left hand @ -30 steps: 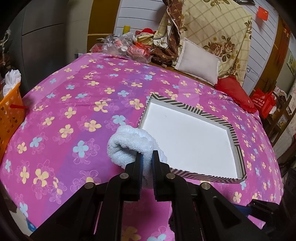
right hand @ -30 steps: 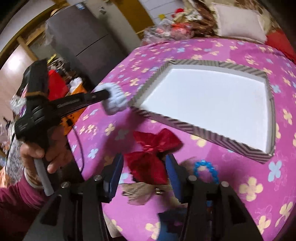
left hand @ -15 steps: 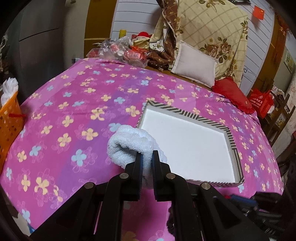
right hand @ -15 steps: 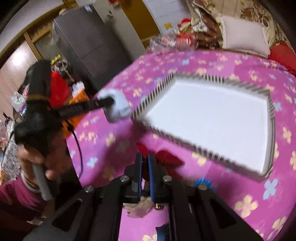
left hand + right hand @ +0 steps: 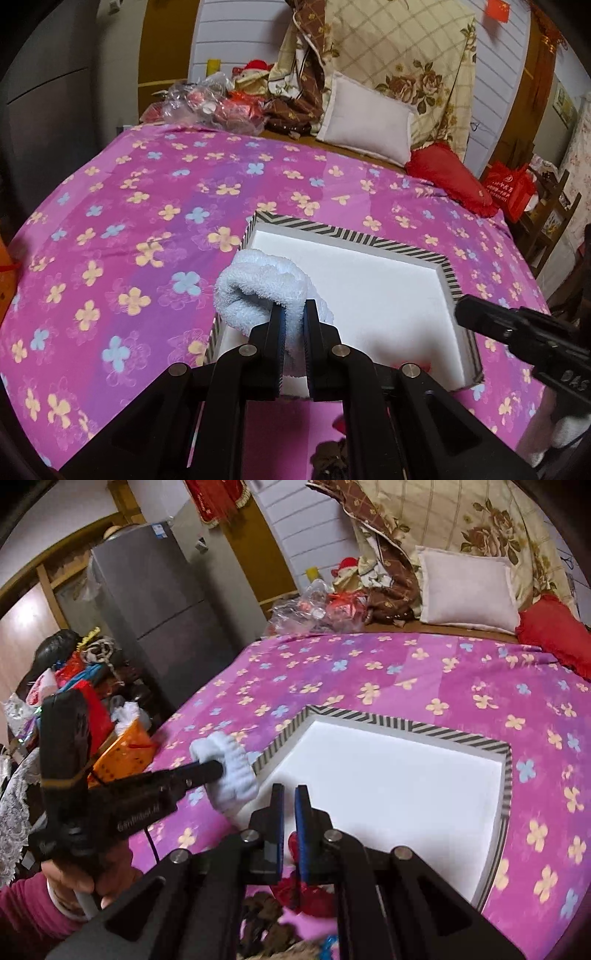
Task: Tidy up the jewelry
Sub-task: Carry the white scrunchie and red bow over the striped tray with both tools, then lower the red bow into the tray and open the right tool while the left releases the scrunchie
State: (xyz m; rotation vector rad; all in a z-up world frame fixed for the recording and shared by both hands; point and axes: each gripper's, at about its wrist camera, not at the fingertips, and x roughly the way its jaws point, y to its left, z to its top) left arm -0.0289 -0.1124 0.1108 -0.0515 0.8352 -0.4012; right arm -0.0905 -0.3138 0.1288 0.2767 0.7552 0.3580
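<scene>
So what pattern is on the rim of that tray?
Black-and-white diagonal stripes run along the tray rim, around a plain white inside; the left wrist view shows it best.

Dim indoor light, soft shadows; strong fisheye warp w/ dark corners; close foreground slightly blurred.

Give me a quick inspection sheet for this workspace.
Surface: bedspread, pink with flowers.
Job's things: striped tray, inside bare; red bow; white scrunchie.
Clutter: blue beads and brown fabric at the near edge.
Grippers: left gripper shut on the white scrunchie; right gripper shut on the red bow.
Cables: a black cable hangs from the left gripper.
Surroundings: pillows, fridge, orange basket.
</scene>
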